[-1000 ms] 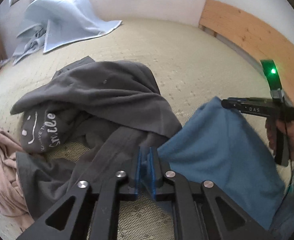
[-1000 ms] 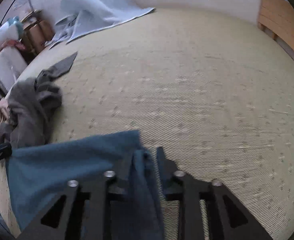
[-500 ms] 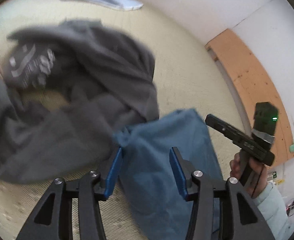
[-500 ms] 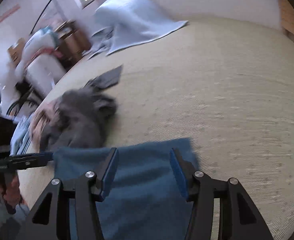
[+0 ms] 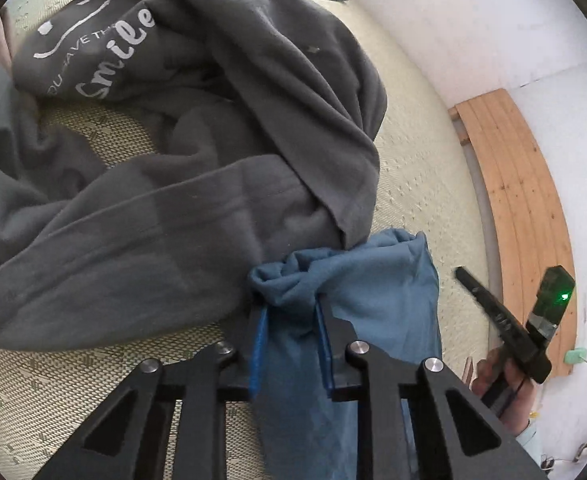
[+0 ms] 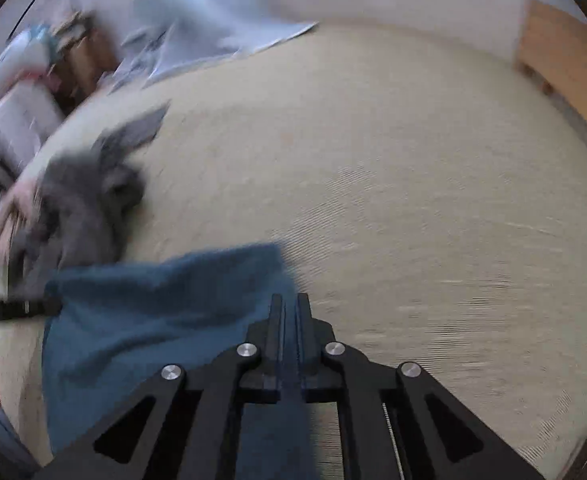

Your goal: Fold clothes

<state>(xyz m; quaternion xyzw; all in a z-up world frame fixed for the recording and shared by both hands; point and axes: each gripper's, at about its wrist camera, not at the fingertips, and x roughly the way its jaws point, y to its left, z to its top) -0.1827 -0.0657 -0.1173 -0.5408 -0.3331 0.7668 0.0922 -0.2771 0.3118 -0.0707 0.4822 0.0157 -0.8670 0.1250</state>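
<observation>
A blue garment (image 5: 357,292) lies on the beige mat and also shows in the right wrist view (image 6: 161,312). My left gripper (image 5: 289,312) is partly closed around a bunched corner of it, right beside a heap of dark grey clothes (image 5: 181,152) printed "Smile". My right gripper (image 6: 289,308) is shut on the garment's other edge; it also shows in the left wrist view (image 5: 465,276), held to the right of the cloth.
A pale blue sheet (image 6: 217,28) lies at the mat's far side. A wooden board (image 5: 521,216) runs along the white wall. Pink cloth (image 6: 9,216) and furniture (image 6: 17,120) sit to the left of the grey heap.
Both grippers let go of the blue garment half a second ago and opened, then closed on it again. The left gripper moved closer to the grey heap.
</observation>
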